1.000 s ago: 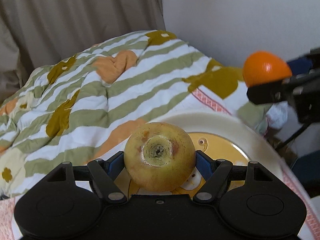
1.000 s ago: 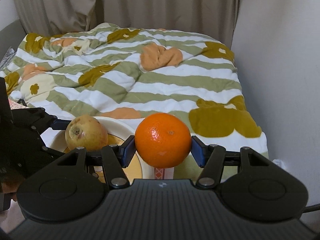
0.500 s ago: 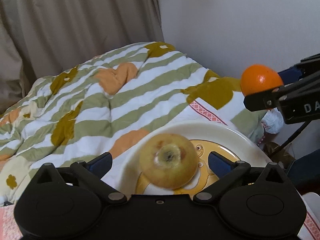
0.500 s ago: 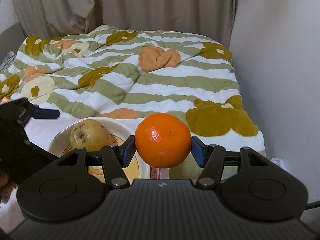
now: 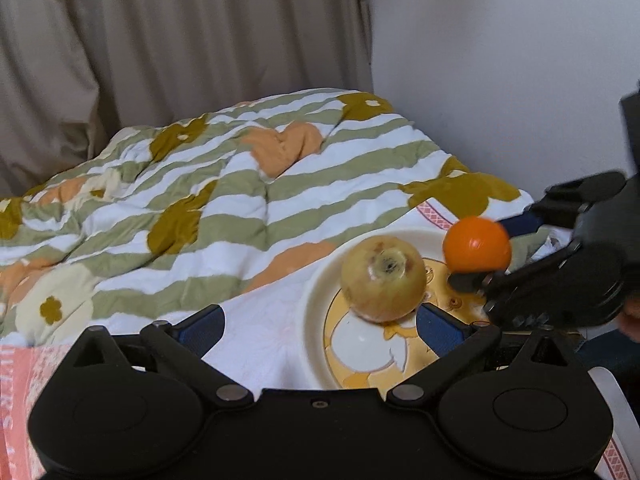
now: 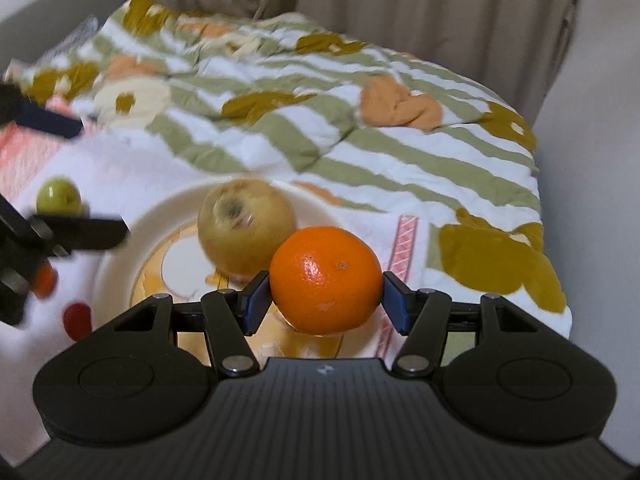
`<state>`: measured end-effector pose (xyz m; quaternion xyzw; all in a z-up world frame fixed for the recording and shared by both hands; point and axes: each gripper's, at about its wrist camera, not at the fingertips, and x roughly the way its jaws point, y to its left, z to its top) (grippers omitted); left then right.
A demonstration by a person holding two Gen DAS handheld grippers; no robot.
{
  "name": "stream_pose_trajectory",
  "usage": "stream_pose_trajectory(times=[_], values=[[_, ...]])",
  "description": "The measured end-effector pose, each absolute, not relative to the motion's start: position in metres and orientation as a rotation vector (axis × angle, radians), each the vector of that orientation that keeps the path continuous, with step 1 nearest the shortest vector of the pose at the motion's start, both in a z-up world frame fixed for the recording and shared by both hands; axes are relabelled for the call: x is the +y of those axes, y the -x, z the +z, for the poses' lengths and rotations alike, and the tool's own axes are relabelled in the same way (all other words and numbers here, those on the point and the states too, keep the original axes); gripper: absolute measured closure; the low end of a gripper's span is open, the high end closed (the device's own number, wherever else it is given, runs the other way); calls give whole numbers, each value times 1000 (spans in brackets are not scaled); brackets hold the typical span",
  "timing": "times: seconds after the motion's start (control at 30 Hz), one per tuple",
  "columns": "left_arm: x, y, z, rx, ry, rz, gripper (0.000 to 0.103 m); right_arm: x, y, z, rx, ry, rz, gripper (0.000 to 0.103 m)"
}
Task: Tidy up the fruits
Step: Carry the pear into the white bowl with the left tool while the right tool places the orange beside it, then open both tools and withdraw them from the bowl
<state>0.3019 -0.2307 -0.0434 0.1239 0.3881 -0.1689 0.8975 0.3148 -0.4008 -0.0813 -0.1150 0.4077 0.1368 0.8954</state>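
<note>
pear (image 5: 382, 278) released onto plate (image 5: 316, 320); left tool (image 5: 320, 326) backed off.

Beige curtain (image 5: 180, 40) behind bed; striped floral quilt (image 5: 224, 200); plain white wall (image 5: 500, 60) right.

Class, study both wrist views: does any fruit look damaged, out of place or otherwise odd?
The yellow apple on the plate shows brownish blotches around its dimpled end, possibly bruising. A small green fruit lies off the plate on the cloth. The orange in the right gripper looks sound.
</note>
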Motion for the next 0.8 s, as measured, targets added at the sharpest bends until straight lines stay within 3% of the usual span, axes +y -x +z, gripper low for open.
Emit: stream_pose_trajectory(times=[0.23, 0.3, 0.37, 0.8], values=[[-220, -291, -40, 802, -236, -314, 0, -387, -310, -106, 859, 313, 294, 28], [-219, -289, -40, 801, -231, -309, 0, -386, -306, -107, 837, 311, 283, 21], [-218, -288, -41, 804, -229, -304, 0, -384, -302, -103, 791, 335, 267, 0], [-215, -258, -21, 769, -221, -288, 0, -404, -270, -66, 764, 224, 233, 0]])
